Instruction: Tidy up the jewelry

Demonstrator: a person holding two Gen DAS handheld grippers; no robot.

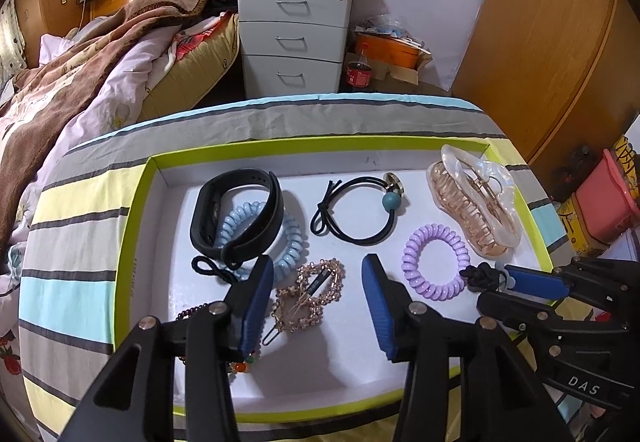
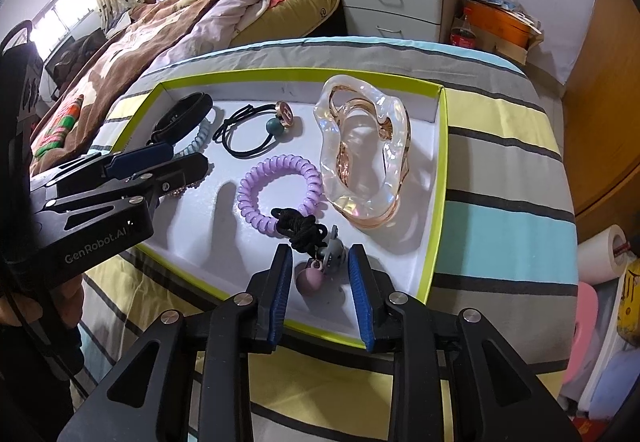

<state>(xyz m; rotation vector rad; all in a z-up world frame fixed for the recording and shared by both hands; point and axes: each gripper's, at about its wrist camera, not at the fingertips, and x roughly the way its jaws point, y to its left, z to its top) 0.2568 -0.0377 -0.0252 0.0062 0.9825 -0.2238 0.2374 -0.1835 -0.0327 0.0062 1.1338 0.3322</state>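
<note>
Both grippers point steeply down into a shallow white tray with a lime-green rim (image 1: 132,202), which lies on a striped cloth (image 1: 80,242) over the bench.

The left gripper (image 1: 318,278) hangs over the near left part of the tray, its blue pads spread apart. A sparkly gold hair clip (image 1: 310,292) lies on the tray floor between them, and neither pad presses on it. Just behind the left finger a black wristband (image 1: 236,218) rests on a pale blue coil hair tie (image 1: 280,258).

The right gripper (image 2: 320,274) stands over the near right corner of the tray, its pads also apart with a narrower gap. Between them lie a small pink bead and a grey charm (image 2: 316,270) on a black knotted cord (image 2: 300,228); the pads do not visibly clamp them. The cord overlaps the near edge of a purple coil hair tie (image 2: 280,188).

Further back, a black elastic with a teal bead (image 2: 256,138) lies in the middle of the tray, and a large clear pink claw clip (image 2: 362,158) lies along the right side.
</note>
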